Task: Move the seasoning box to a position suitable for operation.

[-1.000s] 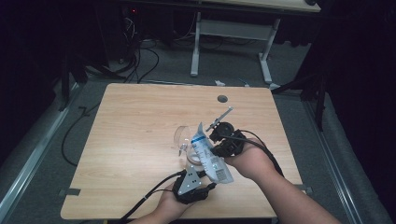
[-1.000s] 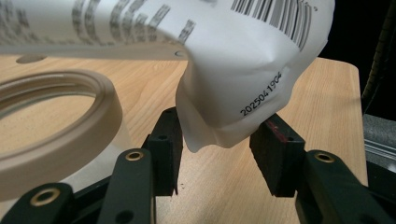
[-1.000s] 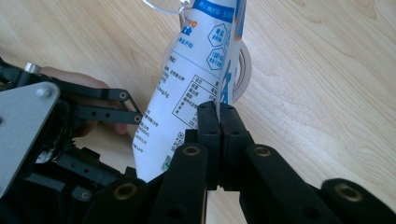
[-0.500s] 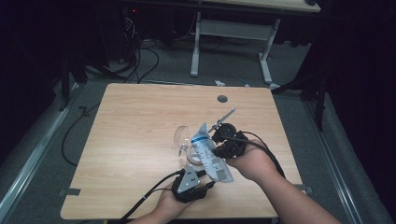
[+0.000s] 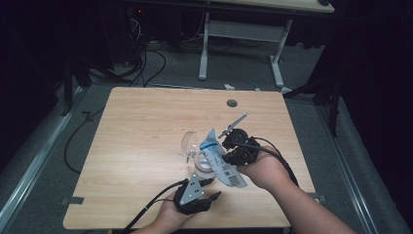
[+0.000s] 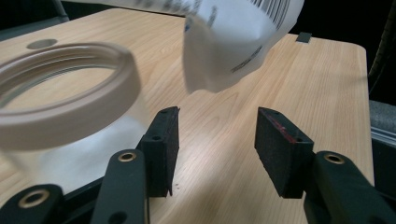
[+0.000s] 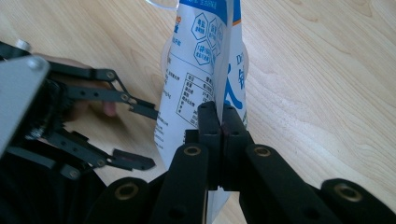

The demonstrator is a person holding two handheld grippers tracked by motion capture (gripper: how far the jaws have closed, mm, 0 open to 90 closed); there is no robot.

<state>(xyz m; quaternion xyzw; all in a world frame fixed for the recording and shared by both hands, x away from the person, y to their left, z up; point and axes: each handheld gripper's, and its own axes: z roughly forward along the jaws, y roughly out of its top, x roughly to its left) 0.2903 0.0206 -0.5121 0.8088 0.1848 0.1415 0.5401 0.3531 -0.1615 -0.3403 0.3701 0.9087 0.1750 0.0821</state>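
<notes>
Right gripper (image 7: pixel 221 122) clamped on white pouch (image 7: pixel 201 60), frame centre; left gripper (image 6: pixel 217 140), lower centre, jaws apart and just widened, empty, beside clear jar (image 6: pixel 60 93).

**Pouch tipped over the jar**

My right gripper (image 7: pixel 219 114) pinches a white and blue printed pouch (image 5: pixel 221 158) by its flat edge, the pads pressed tight on the film. The pouch carries tables of small print and a barcode, and it slants over the clear jar (image 5: pixel 195 153), its far end above the jar's wide open mouth. The jar stands upright on the table, just beyond my left gripper (image 6: pixel 217 135). Its pale rim (image 6: pixel 70 100) sits close to that gripper's left pad; the pouch's lower corner (image 6: pixel 224 60) hangs above the open jaws, touching neither pad.
</notes>
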